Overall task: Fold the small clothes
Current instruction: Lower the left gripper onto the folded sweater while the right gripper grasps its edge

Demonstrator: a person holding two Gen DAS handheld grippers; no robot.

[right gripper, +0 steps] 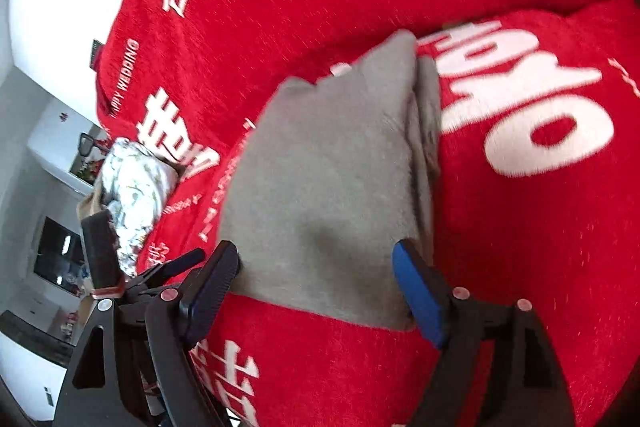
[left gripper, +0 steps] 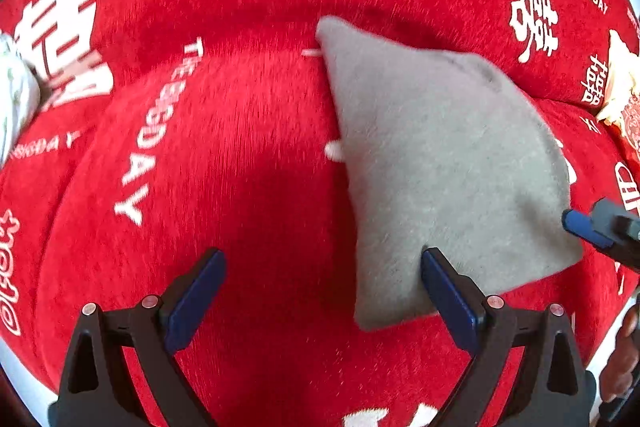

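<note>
Nearest me, the left claw [left gripper: 322, 281] stands released, jaws wide, nothing between the pads; its right-hand finger overlaps the near edge of the grey garment [left gripper: 440, 163], though I cannot tell whether it touches. The right claw [right gripper: 316, 281] is likewise released — its jaws straddle the garment's near hem without pressing on it.

The garment lies on the red sofa cover [left gripper: 248, 155], already doubled: from the right wrist view a second layer shows along its right edge. It tapers toward a far corner that reaches up to the crease where seat meets back cushion.

Judgement on handling: a soft, fleecy knit — light, limp, no stiffness to hold a shape. It should not slip on the plush cover; it may rather drag and bunch. I would take hold at the two near corners, pinching both layers together, so the fold does not separate when lifted.

Farther off, at the sofa's end, sits a crumpled patterned bundle [right gripper: 134, 187], well apart.
</note>
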